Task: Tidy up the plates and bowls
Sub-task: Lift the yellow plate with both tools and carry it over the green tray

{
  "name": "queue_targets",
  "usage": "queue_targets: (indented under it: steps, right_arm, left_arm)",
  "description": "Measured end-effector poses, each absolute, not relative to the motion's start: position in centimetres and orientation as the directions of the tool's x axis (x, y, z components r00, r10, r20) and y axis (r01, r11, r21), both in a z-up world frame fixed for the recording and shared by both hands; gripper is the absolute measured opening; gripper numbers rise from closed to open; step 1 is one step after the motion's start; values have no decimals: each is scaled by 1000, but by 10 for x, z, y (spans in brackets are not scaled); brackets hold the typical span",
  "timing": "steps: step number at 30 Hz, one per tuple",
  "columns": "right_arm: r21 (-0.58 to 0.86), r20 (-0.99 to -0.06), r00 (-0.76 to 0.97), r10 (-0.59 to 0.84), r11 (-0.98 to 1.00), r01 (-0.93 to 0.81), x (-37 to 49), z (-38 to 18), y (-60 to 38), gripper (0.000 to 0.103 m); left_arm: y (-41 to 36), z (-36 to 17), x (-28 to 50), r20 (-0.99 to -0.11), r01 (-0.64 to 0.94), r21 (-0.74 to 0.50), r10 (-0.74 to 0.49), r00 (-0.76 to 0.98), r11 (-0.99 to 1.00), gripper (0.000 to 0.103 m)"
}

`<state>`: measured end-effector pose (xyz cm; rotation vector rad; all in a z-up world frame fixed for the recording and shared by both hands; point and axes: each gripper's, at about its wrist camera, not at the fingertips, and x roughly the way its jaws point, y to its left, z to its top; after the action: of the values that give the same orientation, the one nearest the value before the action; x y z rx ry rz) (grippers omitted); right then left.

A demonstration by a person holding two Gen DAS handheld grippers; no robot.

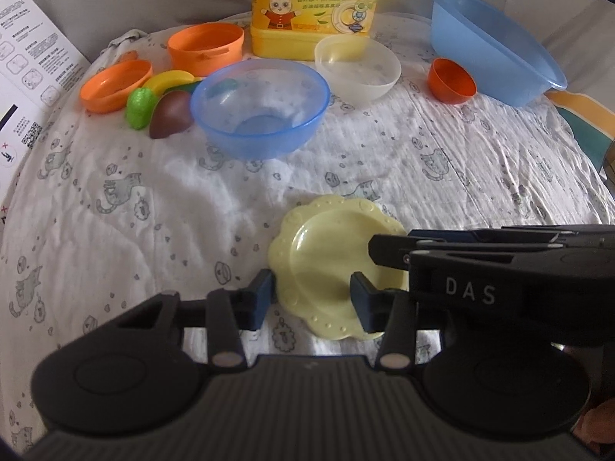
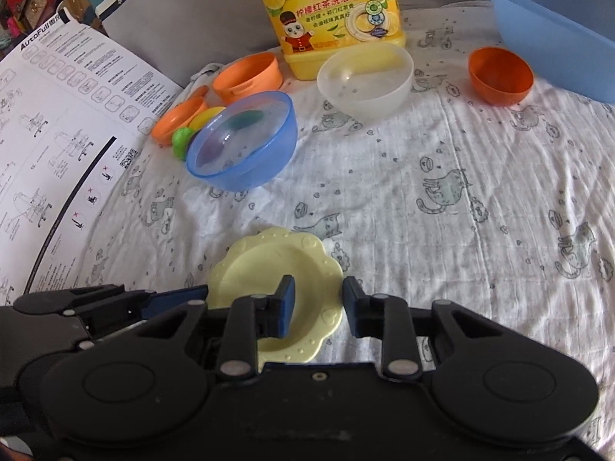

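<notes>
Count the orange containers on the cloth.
3. Wide cup left of the yellow bottle; shallow dish beside the toy fruit; small bowl by the blue basin. Others may be hidden.

Pale yellow scalloped plate (image 1: 330,257) flat on cloth; blue bowl (image 1: 261,105), clear bowl (image 1: 357,67) upright beyond.

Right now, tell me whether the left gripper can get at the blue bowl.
Probably yes, once it lets go. The left gripper straddles the yellow plate, as does the right gripper. Only bare cloth lies between it and the blue bowl.

cat-print cloth (image 1: 153,199) bears plate (image 1: 326,246), bowls (image 1: 261,107).
</notes>
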<state>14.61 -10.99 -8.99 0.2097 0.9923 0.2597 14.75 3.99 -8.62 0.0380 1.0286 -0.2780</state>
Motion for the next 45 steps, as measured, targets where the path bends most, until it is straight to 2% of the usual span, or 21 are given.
queue_targets:
  steps: [15,26,45]
  right_arm:
    - [344,-805,495,328,937,-61,134,-84,-123,28]
    - [348,-794,516,321,936,-47,111,-53,-130,28]
    - [326,-784,494,375,927,-186,61,-8,-67,28]
  left_arm:
    - [33,-78,137,-850,255,-76,-197,489,964,45]
    - [30,-49,115,-824,274,-67,-208,527,959,45]
    - [98,-9,48,-795,193,-81,-181,579,978,45]
